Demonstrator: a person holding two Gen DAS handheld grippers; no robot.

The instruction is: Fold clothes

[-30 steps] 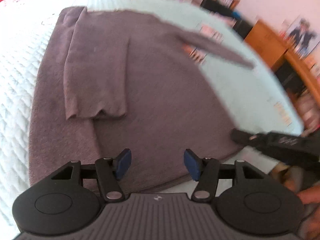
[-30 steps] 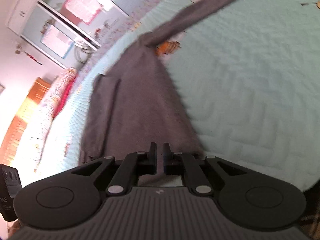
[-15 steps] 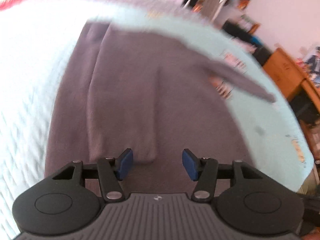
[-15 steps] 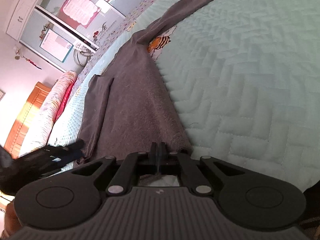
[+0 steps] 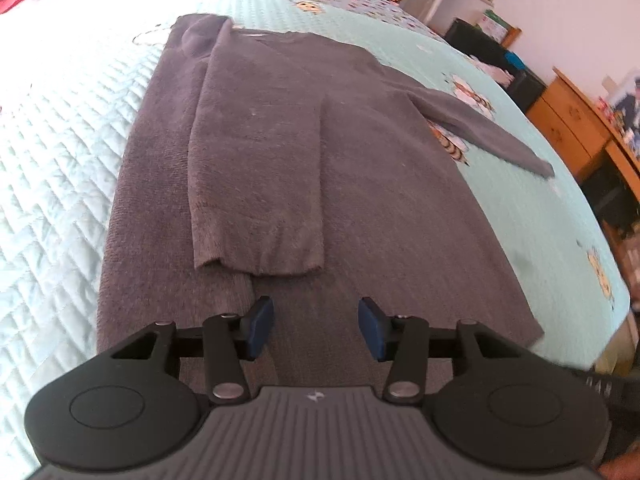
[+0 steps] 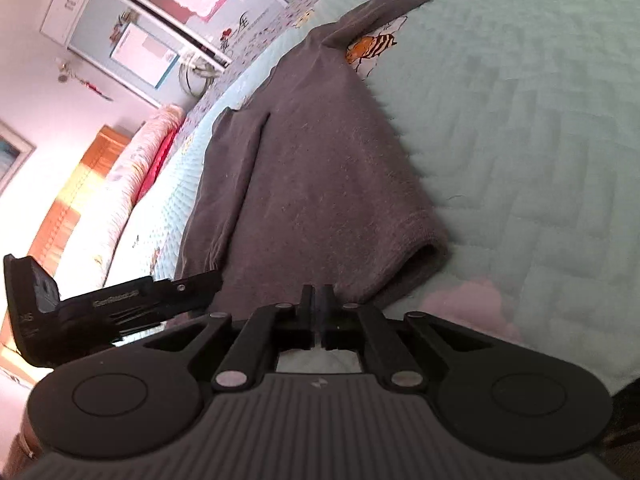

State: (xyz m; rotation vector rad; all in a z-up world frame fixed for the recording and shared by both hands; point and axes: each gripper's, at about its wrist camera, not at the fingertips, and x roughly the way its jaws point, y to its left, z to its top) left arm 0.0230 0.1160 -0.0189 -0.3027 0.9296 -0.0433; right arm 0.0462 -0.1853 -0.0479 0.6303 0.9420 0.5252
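- Closest to the foot of the bed, the left gripper [image 5: 316, 326] hovers over the near hem of a grey sweater [image 5: 360, 168], its blue-padded fingers [image 5: 260, 326] spread wide apart with nothing between them.
- Beside it, the right gripper [image 6: 318, 312] sits low at the sweater's near right corner [image 6: 404, 256], its jaws pressed together; whether any fabric is pinched between them cannot be told from the pictures.
- From the right wrist view, the left gripper's black body [image 6: 120, 304] shows off to the left, just beside the sweater's hem.
- Just past the grippers, the sweater lies flat on a pale mint quilted bedspread [image 5: 60, 168], hem toward the grippers and neck away from them.
- On the sweater's left half, one sleeve [image 5: 256, 168] is folded in over the body and runs down toward the hem, its cuff ending short of the left gripper.
- Further off on the right, the other sleeve [image 5: 488, 136] stretches out sideways across the bedspread, lying over a cartoon bee print [image 6: 370, 46].
- Beyond the bed on the right stands a wooden dresser [image 5: 576, 128].
- At the far end, a pink-and-red pillow roll [image 6: 136, 168] lies along the head of the bed, with glazed cabinet doors [image 6: 160, 32] on the wall behind.
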